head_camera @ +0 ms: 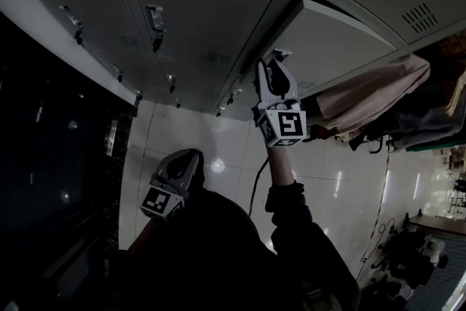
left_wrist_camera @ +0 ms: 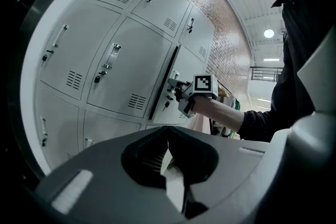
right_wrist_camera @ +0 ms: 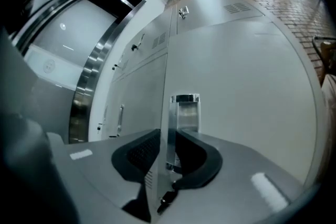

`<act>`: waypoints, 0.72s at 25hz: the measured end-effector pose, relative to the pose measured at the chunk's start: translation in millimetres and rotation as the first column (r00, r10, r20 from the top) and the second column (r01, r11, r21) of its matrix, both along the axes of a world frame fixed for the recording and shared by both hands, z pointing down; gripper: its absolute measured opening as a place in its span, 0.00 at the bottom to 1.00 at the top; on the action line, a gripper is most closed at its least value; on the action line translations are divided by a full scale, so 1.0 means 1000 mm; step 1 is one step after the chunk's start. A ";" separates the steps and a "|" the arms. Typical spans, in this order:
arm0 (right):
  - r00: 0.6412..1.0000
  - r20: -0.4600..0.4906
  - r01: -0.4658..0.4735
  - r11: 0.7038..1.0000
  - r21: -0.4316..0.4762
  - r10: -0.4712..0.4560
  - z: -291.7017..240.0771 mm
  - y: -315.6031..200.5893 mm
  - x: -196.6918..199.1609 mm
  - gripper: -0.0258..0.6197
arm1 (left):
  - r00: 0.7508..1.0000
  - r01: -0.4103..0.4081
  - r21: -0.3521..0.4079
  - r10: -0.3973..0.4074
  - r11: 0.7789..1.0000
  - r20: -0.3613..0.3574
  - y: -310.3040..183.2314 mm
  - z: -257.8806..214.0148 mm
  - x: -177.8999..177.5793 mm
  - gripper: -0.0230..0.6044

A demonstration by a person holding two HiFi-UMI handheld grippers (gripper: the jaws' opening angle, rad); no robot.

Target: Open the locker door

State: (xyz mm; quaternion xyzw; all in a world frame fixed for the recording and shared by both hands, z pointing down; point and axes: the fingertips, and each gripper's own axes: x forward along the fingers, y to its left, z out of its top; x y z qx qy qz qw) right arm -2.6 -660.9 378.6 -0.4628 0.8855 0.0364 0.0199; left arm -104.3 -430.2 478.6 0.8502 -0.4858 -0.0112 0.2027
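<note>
A: Rating the locker door [head_camera: 331,40] how?

B: Judging it as thin sheet metal: stiff, light, likely swinging easily on its hinges, paint probably slick. Finding it already ajar, sticking out from the bank of lockers [head_camera: 196,4].

A: Taking hold where?

B: Going for the chrome handle [right_wrist_camera: 185,113] near the free edge, or hooking the edge itself. Seeing the right gripper [right_wrist_camera: 167,134] straddling that edge, jaws spread, handle sitting between them, pads not visibly pressing. Marking the left gripper [left_wrist_camera: 168,129] low and well apart, jaws pressed together on nothing.

A: Surface, room?

B: Looking down at glossy white floor tiles [head_camera: 218,149]. Noting a brick wall [left_wrist_camera: 231,50] beyond and clothes [head_camera: 371,95] hanging just beside the door. Flagging a possible swing into those.
</note>
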 end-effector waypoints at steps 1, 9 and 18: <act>1.000 0.012 0.021 1.000 0.001 -0.021 -0.003 0.016 0.002 0.18 | 1.000 -0.017 0.000 0.017 1.000 -0.001 0.001 0.000 0.006 0.07; 0.998 0.060 0.016 1.000 0.005 -0.016 -0.011 0.143 0.081 0.21 | 0.990 -0.143 0.014 0.143 0.990 -0.002 0.032 -0.010 0.066 0.07; 0.989 0.026 -0.148 0.989 0.014 0.148 -0.002 0.182 0.186 0.25 | 0.985 -0.170 0.023 0.169 0.985 0.040 0.127 -0.020 0.116 0.07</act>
